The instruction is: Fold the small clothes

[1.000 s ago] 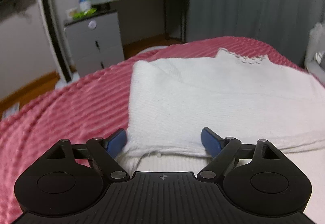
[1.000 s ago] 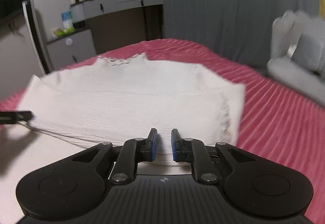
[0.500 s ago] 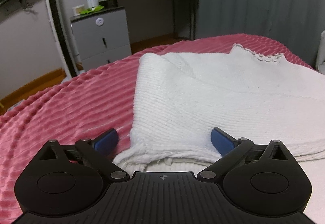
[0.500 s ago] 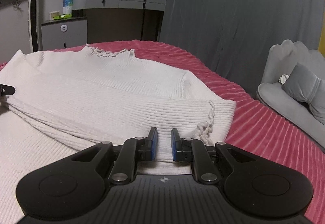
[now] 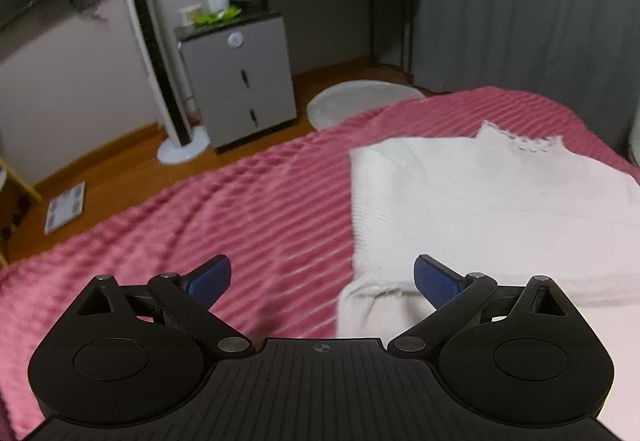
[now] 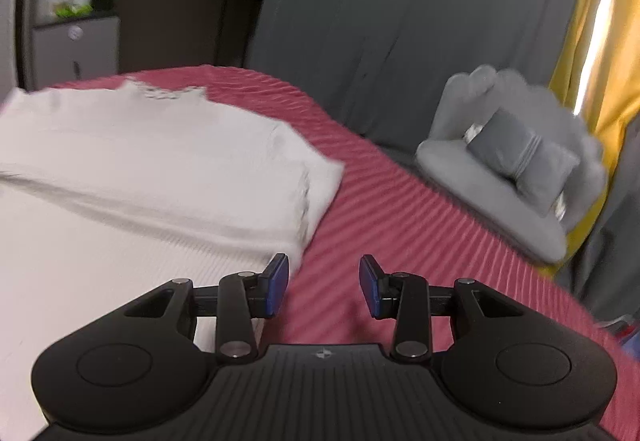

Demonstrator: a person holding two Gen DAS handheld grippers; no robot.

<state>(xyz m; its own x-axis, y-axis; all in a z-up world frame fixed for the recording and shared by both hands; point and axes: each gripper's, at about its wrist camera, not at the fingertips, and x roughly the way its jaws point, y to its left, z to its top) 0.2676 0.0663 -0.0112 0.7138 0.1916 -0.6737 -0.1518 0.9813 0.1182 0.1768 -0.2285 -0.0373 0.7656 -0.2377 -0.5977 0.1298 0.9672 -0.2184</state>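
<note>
With the white sweater lying part-folded on the pink bed, left claw gapes empty; right claw, just opening, holds nothing beside the sweater's edge: regrip low, lift evenly.

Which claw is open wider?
The left gripper: its blue pads stand far apart. The right gripper has just been opening, with nothing between its pads, but its gap is narrower.

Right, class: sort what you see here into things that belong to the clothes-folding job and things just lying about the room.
Belongs to the job:
- white knit sweater, sleeves folded in
- left gripper, open
- right gripper, open, nothing between its pads
- pink bedspread under the sweater

Just lying about:
- grey drawer unit
- tower fan
- floor scale
- grey armchair
</note>
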